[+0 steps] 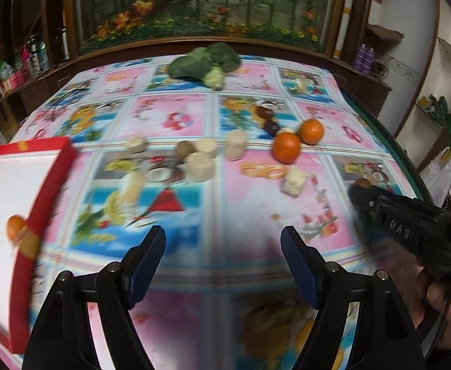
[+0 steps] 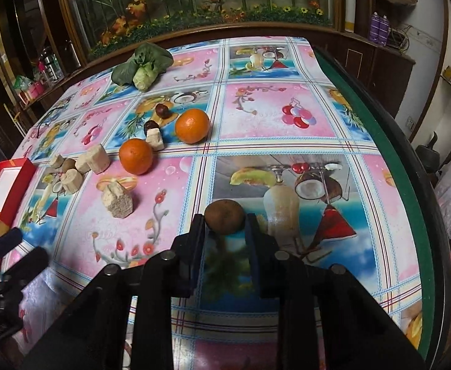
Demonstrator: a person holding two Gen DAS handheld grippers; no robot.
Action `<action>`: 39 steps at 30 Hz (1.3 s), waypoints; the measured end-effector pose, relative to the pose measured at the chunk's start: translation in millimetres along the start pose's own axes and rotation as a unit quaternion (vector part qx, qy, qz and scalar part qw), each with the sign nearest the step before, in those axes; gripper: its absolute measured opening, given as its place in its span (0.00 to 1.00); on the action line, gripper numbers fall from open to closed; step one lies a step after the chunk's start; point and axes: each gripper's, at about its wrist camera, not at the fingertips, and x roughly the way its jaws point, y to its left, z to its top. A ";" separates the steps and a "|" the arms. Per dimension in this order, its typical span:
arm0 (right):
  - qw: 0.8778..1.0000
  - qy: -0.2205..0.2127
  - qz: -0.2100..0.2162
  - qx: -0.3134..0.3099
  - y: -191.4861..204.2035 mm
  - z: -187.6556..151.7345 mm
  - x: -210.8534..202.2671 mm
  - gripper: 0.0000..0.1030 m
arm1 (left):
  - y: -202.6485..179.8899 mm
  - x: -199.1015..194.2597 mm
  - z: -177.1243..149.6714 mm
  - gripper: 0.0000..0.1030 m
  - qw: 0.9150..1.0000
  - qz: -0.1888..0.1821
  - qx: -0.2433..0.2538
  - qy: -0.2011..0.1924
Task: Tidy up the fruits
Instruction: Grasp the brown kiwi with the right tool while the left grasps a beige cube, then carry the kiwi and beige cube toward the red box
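My right gripper (image 2: 225, 225) is shut on a brown kiwi (image 2: 224, 216) just above the tablecloth; it shows at the right of the left wrist view (image 1: 361, 189). My left gripper (image 1: 223, 240) is open and empty over the cloth. Two oranges (image 2: 135, 156) (image 2: 192, 125) lie mid-table, also in the left wrist view (image 1: 286, 147) (image 1: 311, 131). A red box (image 1: 25, 203) with a white inside stands at the left and holds one orange (image 1: 15, 226). A second kiwi (image 1: 184, 149) lies among pale cut pieces.
Several pale cut chunks (image 2: 119, 202) (image 1: 198, 166) and dark brown fruits (image 2: 162, 111) lie on the patterned tablecloth (image 2: 287, 117). A leafy green vegetable (image 2: 143, 64) lies at the far edge. The table's green rim (image 2: 416, 191) runs along the right. A cabinet stands behind.
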 end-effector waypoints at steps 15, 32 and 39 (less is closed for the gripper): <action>0.999 -0.022 -0.001 0.032 -21.5 4.6 -8.1 0.27 | -51.4 53.9 30.3 0.61 0.999 0.001 0.031 0.016; 1.000 -0.022 -0.021 0.006 -12.4 1.2 -7.2 0.27 | -1.6 -4.9 -6.1 0.19 1.000 0.021 0.009 0.019; 0.999 -0.015 -0.043 -0.012 9.7 -10.5 -23.2 0.27 | 25.8 -37.2 -17.7 0.18 0.999 0.031 -0.008 -0.001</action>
